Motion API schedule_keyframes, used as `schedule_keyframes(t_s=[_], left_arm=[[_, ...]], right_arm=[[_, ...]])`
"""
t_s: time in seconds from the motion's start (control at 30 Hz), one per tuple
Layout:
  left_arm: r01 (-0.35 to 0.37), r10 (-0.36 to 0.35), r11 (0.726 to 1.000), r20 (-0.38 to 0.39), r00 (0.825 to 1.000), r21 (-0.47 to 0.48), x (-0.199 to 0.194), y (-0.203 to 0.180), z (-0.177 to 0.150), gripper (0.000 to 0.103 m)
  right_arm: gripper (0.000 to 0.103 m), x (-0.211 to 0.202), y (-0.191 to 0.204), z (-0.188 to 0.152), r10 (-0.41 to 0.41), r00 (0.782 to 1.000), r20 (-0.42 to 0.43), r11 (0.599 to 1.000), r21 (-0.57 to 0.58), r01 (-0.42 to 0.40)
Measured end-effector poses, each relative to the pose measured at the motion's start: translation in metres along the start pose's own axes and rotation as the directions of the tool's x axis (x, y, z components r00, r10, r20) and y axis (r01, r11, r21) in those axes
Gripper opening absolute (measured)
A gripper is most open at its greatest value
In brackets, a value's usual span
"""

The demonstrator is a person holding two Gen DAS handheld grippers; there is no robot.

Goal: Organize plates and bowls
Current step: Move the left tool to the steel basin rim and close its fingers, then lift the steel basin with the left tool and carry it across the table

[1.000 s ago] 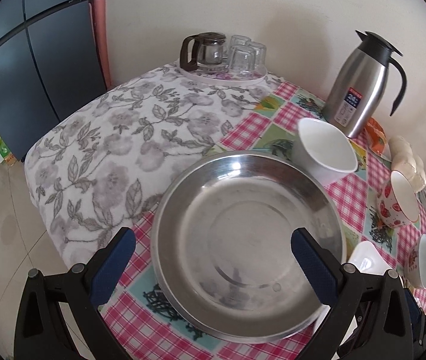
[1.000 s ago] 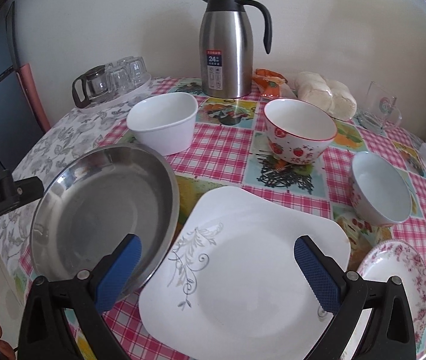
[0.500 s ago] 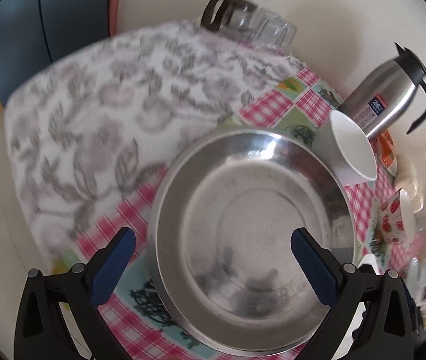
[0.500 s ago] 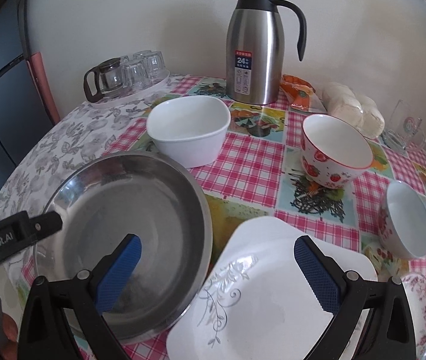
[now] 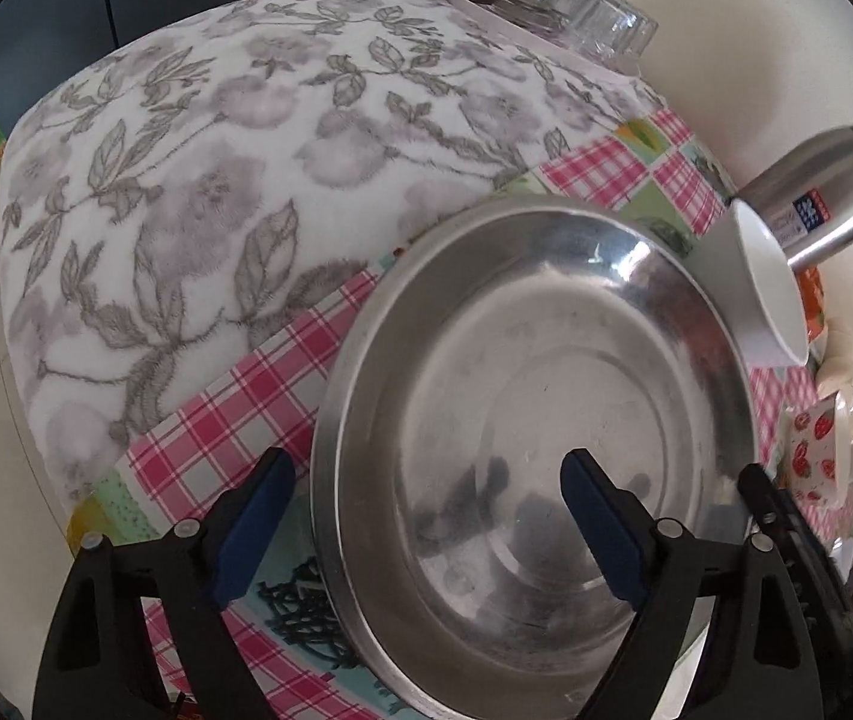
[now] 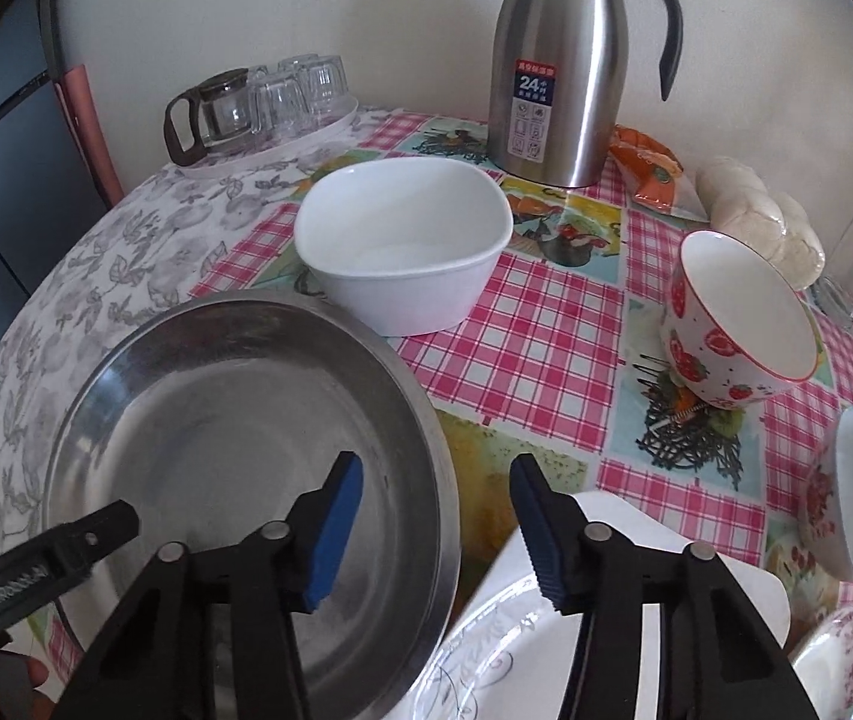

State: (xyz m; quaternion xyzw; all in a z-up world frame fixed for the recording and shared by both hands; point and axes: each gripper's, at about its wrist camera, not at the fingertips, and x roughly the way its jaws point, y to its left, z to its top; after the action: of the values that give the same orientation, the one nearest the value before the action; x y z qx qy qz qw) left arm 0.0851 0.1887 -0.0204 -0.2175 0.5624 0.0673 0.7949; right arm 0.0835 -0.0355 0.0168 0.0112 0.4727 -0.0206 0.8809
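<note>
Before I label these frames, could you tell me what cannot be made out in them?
- Square plate: right wrist view, near part hidden by the right gripper.
- Steel pan rim: both views, pad contact unclear.
- Floral plate: right wrist view, cut off by the frame edge.
- Strawberry bowl: left wrist view, mostly hidden behind the pan.

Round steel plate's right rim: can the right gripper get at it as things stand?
Probably yes. The right gripper already straddles the round steel plate rim, jaws just closing, pads apparently not yet pressing. The square white plate alongside doesn't block it.

My pads (image 6: 336,531) were blue. The steel plate (image 6: 216,420) was silver-grey; the bowl (image 6: 732,324) white with red strawberries. The cloth (image 6: 540,330) was pink-checked.
</note>
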Motion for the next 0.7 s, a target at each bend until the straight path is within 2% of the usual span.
schedule_keyframes(t_s=[0.07,0.2,0.27,0.37,0.4,0.47,0.7], left_arm=[[-0.009,0.009,1.0,0.004,1.0,-0.003,0.0,0.001,0.001,0.081],[-0.006,0.006,1.0,0.016,1.0,-0.011,-0.002,0.004,0.001,0.075],[-0.007,0.008,1.0,0.021,1.0,-0.017,-0.003,0.005,0.003,0.07],[0.003,-0.002,1.0,0.031,1.0,-0.026,-0.002,0.008,0.005,0.062],[0.004,-0.003,1.0,0.034,0.999,-0.028,-0.002,0.008,0.006,0.055],[0.012,-0.01,0.999,0.037,0.999,-0.032,-0.003,0.01,0.006,0.047],[0.033,-0.029,0.997,0.061,0.998,-0.068,-0.003,0.018,0.011,0.037]], right_arm=[[0.043,0.006,0.002,0.001,-0.001,1.0,-0.019,1.0,-0.008,0.0],[0.038,0.011,0.001,0.002,-0.011,0.999,-0.033,1.0,0.004,0.011],[0.031,0.015,-0.001,0.001,-0.002,0.999,-0.042,1.0,0.016,0.003],[0.028,0.02,-0.004,0.001,0.003,0.998,-0.061,1.0,0.031,-0.001],[0.028,0.021,-0.005,0.001,0.014,0.998,-0.06,0.999,0.041,-0.012],[0.022,0.021,-0.006,0.0,0.034,0.998,-0.061,0.998,0.053,-0.031],[0.02,0.024,-0.008,-0.003,0.062,0.996,-0.068,0.996,0.074,-0.057]])
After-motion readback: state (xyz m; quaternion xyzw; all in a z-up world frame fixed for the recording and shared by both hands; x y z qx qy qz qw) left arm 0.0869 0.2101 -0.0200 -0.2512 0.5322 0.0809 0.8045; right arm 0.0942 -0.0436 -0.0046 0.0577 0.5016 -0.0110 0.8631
